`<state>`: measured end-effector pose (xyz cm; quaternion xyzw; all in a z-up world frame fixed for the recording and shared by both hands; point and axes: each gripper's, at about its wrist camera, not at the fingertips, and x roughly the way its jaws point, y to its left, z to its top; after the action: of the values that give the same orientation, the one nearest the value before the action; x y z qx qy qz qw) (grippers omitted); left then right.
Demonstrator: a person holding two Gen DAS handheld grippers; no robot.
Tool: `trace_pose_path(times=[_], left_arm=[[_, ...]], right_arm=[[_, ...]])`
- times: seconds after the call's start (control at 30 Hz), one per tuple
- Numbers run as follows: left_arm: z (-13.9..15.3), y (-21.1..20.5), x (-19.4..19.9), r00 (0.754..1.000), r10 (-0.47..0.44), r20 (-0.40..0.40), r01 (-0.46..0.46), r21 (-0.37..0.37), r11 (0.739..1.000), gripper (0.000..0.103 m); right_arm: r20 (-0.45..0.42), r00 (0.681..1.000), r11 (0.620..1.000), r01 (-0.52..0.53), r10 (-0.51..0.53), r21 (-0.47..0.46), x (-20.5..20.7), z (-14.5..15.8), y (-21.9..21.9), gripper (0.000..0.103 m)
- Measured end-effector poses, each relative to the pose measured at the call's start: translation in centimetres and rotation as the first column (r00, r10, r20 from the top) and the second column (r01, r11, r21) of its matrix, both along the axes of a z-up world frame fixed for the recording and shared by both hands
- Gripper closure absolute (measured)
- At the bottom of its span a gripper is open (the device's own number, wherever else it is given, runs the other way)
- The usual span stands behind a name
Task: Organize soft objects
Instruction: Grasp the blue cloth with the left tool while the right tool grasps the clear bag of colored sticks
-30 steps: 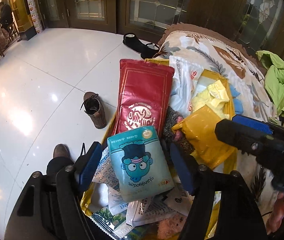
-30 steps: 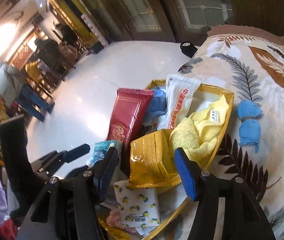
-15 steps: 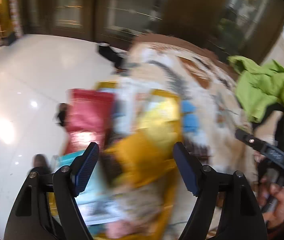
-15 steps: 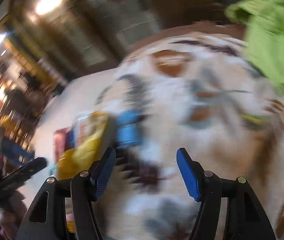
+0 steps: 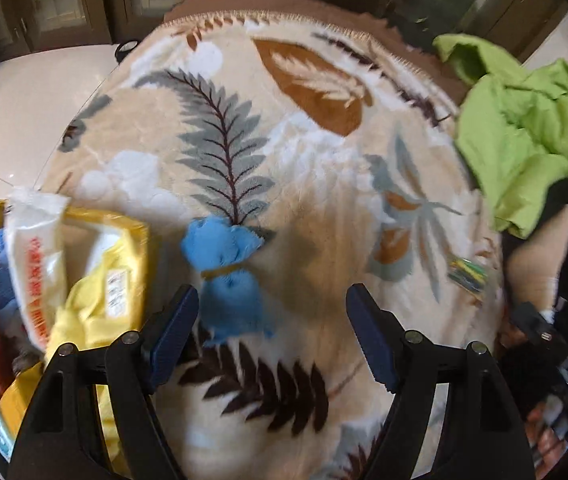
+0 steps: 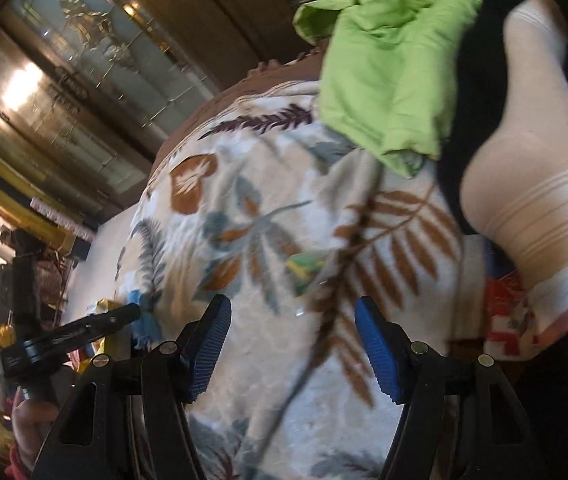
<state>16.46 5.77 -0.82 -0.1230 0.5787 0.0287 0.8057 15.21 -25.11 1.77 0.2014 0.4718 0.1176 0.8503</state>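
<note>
Left claw (image 5: 269, 332): I have it spread wide, holding nothing.
Right claw (image 6: 290, 344): also wide and empty, over bare blanket (image 6: 243, 240).
Blue cloth (image 5: 227, 276): on the blanket just ahead of my left claw, nearer its left finger, right of the yellow bin (image 5: 139, 232).
Handling: I judge it light, limp and easily squashed.
Grip: I'd pinch at the band-tied waist (image 5: 219, 271).

Blanket (image 5: 284, 184): cream plush, grey, rust and dark-brown leaf fronds | blue socks (image 5: 227, 276): bright blue, yellow band at the middle, just beside the blanket's grey frond | jacket (image 5: 524, 128): lime green at blanket's far corner | yellow bin (image 5: 139, 240): yellow towel (image 5: 95, 300), white pack with red lettering (image 5: 35, 264) | foot sock (image 6: 524, 184): pale pink, white stripes | gripper pads (image 5: 171, 332): blue, black frames
</note>
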Motion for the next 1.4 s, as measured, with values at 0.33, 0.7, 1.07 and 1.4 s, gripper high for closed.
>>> trace_pose_path(times=[0.33, 0.7, 1.07, 1.4], left_arm=[[-3.1, -1.2, 2.4, 0.998, 0.061, -0.032, -0.058, 0.098, 0.994, 0.017], [-2.3, -2.6, 1.8, 0.999, -0.043, -0.019, 0.045, 0.153, 0.987, 0.049], [-0.9, -0.8, -0.1, 0.996, -0.086, 0.007, 0.085, 0.095, 0.992, 0.088], [-0.3, -0.5, -2.3, 0.997, -0.079, 0.016, 0.079, 0.023, 0.997, 0.103]], right_arm=[[-0.071, 0.997, 0.999, -0.01, 0.007, -0.04, 3.5, -2.6, 0.7, 0.036], [-0.131, 0.908, 0.723, -0.398, 0.398, -0.565, 6.2, -4.6, 9.0, 0.055], [-0.054, 0.953, 0.906, -0.3, 0.298, -0.3, 3.1, -2.0, 2.2, 0.088], [0.029, 0.938, 0.932, -0.339, 0.345, -0.127, -1.7, 1.5, 6.2, 0.088]])
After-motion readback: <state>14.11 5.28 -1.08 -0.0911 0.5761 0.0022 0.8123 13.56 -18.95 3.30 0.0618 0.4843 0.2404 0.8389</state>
